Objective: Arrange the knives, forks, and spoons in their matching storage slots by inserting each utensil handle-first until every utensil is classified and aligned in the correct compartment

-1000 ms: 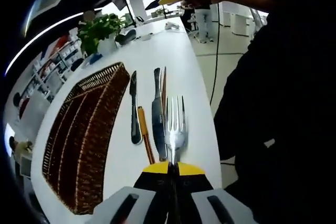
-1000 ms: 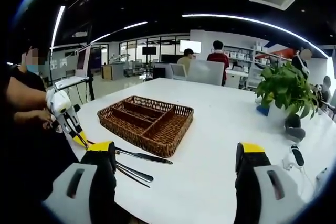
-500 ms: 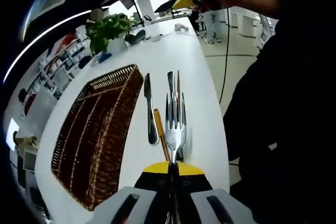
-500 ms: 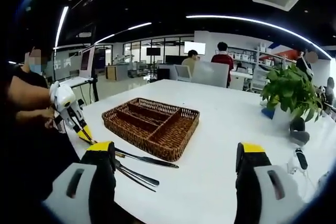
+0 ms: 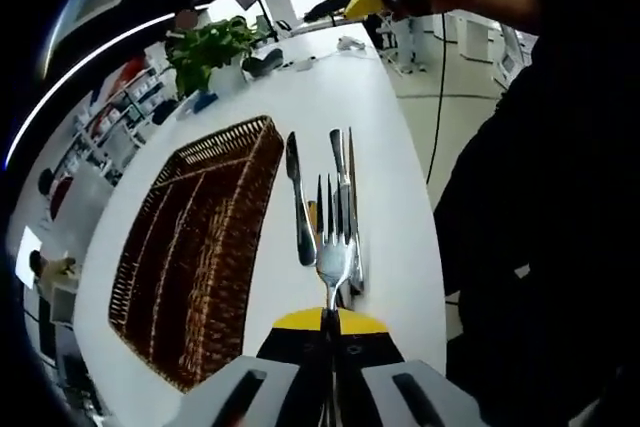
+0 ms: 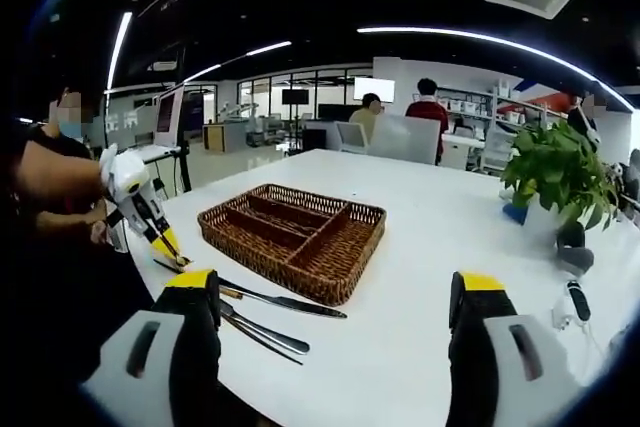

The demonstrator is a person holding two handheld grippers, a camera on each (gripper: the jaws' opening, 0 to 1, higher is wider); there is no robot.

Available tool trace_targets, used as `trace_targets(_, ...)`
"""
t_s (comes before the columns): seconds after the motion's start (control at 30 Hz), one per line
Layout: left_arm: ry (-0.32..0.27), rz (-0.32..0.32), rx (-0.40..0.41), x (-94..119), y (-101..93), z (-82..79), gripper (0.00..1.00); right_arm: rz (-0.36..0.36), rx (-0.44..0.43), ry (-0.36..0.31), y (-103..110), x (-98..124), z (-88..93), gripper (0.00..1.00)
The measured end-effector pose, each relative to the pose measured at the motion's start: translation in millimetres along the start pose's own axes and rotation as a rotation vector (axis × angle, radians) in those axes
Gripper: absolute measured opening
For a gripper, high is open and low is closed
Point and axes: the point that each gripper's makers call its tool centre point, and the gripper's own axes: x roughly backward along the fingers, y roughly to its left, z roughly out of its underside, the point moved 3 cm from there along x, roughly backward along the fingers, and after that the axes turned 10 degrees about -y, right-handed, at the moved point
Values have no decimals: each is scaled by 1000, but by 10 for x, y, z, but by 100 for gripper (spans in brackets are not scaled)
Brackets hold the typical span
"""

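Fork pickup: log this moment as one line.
left gripper: shut on fork | right gripper: open | wicker tray: no utensils

Silver fork above knives beside brown wicker tray

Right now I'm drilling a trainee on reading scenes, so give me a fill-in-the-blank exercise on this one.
1. The left claw is shut on a ____.
2. The right claw stands ____, holding nothing.
3. The tray is made of brown ____.
4. Every compartment of the tray is ____.

Missing words: fork; open; wicker; empty
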Motion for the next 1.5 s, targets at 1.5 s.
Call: trace_targets(1.5, 129, -27, -130, 675, 495, -757, 0, 12, -13, -17, -34, 31, -1, 96)
